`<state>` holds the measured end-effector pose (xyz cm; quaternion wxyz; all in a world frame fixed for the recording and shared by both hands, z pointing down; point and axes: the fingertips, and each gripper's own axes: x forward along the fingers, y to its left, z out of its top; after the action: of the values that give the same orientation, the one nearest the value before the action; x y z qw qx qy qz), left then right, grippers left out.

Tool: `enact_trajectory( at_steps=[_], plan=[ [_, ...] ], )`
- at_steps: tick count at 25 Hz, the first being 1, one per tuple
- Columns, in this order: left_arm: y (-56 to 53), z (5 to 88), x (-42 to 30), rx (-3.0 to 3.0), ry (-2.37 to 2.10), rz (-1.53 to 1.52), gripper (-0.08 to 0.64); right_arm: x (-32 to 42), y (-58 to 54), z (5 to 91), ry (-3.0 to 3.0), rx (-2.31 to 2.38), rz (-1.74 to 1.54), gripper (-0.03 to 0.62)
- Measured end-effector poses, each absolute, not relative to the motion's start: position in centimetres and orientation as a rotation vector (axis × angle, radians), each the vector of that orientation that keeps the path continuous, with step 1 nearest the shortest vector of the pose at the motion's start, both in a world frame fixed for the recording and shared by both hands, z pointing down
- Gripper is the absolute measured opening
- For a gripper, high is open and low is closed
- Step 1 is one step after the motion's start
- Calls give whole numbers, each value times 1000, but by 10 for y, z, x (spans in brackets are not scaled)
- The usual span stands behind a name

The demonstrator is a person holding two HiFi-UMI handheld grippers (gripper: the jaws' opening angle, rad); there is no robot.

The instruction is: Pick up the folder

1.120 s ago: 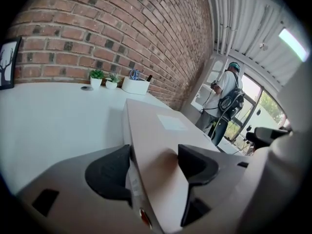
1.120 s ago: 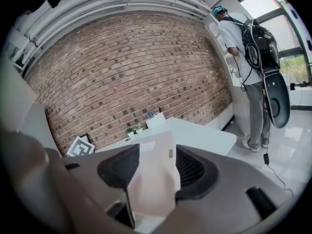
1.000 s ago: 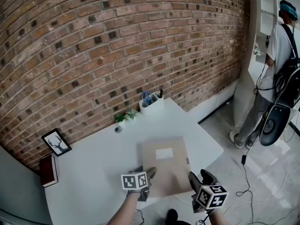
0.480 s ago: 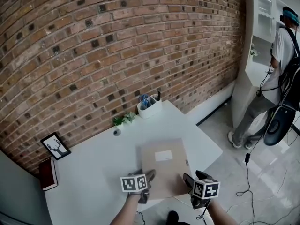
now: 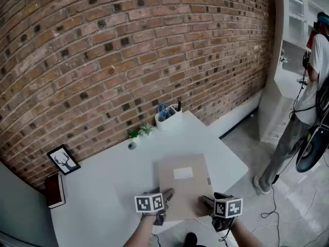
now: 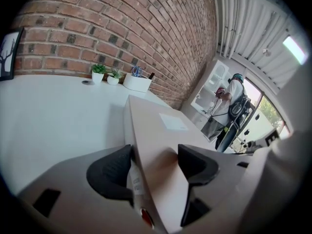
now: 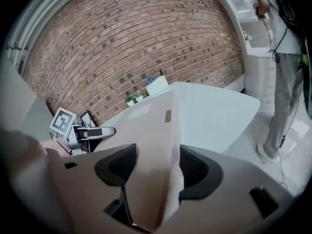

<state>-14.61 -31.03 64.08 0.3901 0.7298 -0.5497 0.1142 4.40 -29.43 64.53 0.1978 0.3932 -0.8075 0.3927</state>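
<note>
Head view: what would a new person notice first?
A big red-brown brick wall fills the back. On the white table lies a flat tan cardboard folder, at the near edge. The left gripper clamps its near-left corner, and the right gripper, jaws opening, straddles its near-right corner.

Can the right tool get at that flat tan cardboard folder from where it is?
Probably yes. The right tool is at the near right corner of the flat tan cardboard folder. Its jaws are opening with the folder's edge between them, and nothing stands in the way.
</note>
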Motion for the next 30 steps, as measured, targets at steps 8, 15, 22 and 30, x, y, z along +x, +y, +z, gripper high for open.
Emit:
enact_trajectory(
  at_steps=[8, 15, 22, 30],
  plan=[
    [-311, 640, -145, 1838, -1391, 279, 284, 41, -294, 644, -2260, 1062, 1153, 262],
    [-308, 635, -145, 1828, -1417, 255, 284, 38, -294, 630, -2310, 1070, 1132, 250],
    [-303, 629, -144, 1827, -1427, 237, 284, 38, -291, 617, -2354, 1086, 1092, 247],
    [-304, 590, -144, 1918, -1498, 224, 284, 40, -292, 595, -2414, 1113, 1038, 247]
  ],
)
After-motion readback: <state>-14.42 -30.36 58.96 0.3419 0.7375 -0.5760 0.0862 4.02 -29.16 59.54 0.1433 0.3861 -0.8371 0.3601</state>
